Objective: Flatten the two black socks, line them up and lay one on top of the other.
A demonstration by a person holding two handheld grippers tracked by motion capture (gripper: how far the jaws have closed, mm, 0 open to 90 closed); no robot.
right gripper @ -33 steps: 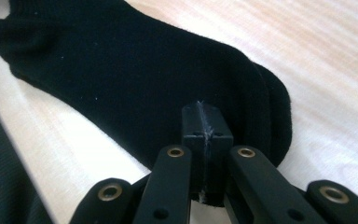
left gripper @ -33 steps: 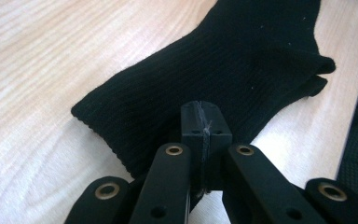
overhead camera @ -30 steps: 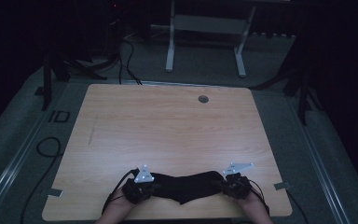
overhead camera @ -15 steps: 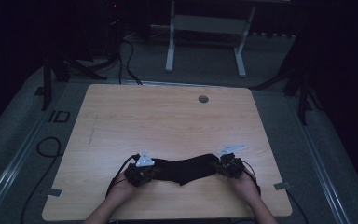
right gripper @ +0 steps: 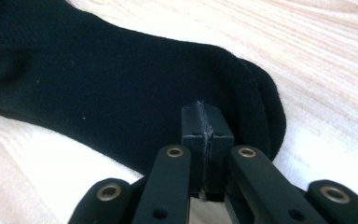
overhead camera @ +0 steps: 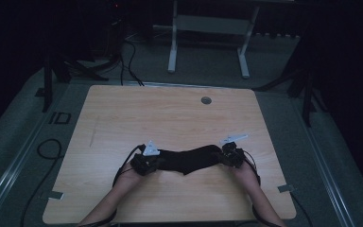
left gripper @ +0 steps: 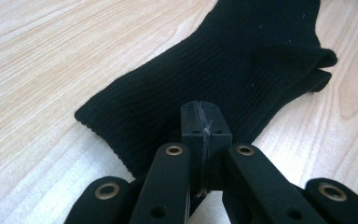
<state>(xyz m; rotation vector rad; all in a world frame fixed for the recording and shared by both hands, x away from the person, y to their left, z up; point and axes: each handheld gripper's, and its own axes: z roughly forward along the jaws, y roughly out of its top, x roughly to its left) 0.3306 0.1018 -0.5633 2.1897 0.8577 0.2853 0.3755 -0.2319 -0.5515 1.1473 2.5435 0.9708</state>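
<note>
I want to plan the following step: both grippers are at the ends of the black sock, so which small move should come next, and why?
Probably lower the sock flat onto the table. The left gripper and right gripper are shut on its two ends, and it sags slightly between them.

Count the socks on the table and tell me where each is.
1, as far as shows: a black sock lies across the near middle of the table, stretched between the left gripper and right gripper. A second layered with it cannot be ruled out.
</note>
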